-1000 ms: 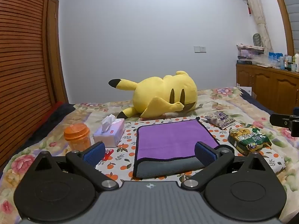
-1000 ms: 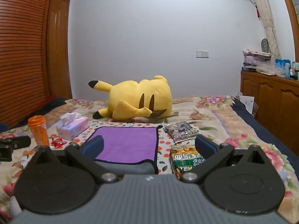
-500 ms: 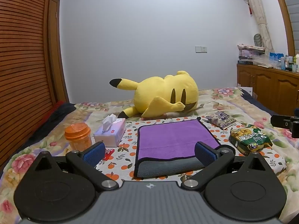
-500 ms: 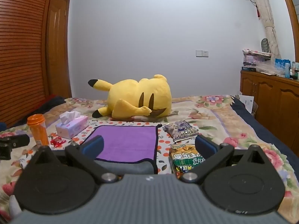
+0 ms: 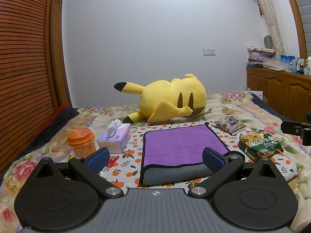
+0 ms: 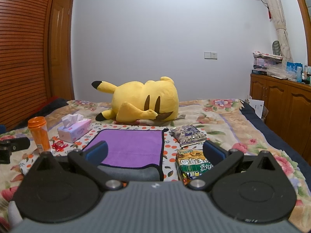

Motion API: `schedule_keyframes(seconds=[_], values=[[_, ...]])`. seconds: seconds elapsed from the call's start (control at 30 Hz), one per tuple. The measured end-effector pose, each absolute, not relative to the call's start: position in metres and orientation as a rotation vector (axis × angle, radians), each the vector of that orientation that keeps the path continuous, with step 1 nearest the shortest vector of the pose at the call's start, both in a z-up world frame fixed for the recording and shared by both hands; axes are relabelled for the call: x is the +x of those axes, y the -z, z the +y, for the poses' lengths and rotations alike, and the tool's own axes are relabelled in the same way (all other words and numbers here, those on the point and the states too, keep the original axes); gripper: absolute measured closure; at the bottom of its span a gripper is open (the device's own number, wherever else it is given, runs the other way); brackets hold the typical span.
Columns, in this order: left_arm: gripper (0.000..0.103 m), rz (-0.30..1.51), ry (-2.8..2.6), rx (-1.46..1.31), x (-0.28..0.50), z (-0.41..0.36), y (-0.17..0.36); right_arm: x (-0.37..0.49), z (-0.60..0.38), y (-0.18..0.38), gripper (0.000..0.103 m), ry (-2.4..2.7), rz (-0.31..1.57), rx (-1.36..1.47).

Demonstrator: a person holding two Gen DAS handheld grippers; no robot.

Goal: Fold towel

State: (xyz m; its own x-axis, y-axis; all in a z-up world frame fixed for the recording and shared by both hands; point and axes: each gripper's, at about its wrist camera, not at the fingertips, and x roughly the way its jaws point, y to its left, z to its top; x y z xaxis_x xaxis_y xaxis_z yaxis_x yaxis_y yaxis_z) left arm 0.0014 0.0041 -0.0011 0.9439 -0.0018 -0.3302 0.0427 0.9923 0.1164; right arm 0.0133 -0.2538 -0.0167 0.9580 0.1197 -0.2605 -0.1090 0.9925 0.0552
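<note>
A purple towel (image 5: 182, 145) with a dark hem and a grey underside lies flat on the orange-dotted cloth (image 5: 132, 155) on the bed; its near edge is turned up, showing grey. It also shows in the right wrist view (image 6: 134, 145). My left gripper (image 5: 155, 160) is open and empty, held above the towel's near edge. My right gripper (image 6: 155, 151) is open and empty, held near the towel's right front corner. Neither touches the towel.
A yellow plush toy (image 5: 171, 103) lies behind the towel. A tissue box (image 5: 114, 139), an orange jar (image 5: 81, 141) and a red wrapper (image 6: 59, 145) sit to its left. A green snack bag (image 5: 260, 145) and a purple packet (image 5: 230, 125) sit to its right. Wooden cabinets (image 6: 281, 104) stand at the far right.
Both grippers have drifted slightly, so the scene sits a little differently in each view. The towel has not moved and both grippers stay open.
</note>
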Motion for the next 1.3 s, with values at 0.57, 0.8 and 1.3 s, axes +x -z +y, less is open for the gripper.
schedule_keyframes(seconds=[0.57,0.8,1.3], values=[[0.0,0.335,0.023,0.122,0.001,0.0037,0.0011,0.0136,-0.2535,0.0171,0.0,-0.115,0.268,0.04],[0.0,0.336,0.022,0.122,0.0013,0.0039,0.0013,0.0138,-0.2535,0.0171,0.0,-0.116,0.27,0.038],[0.0,0.335,0.022,0.123,0.0015,0.0074,0.0003,0.014,-0.2531,0.017,0.0,-0.115,0.271,0.038]])
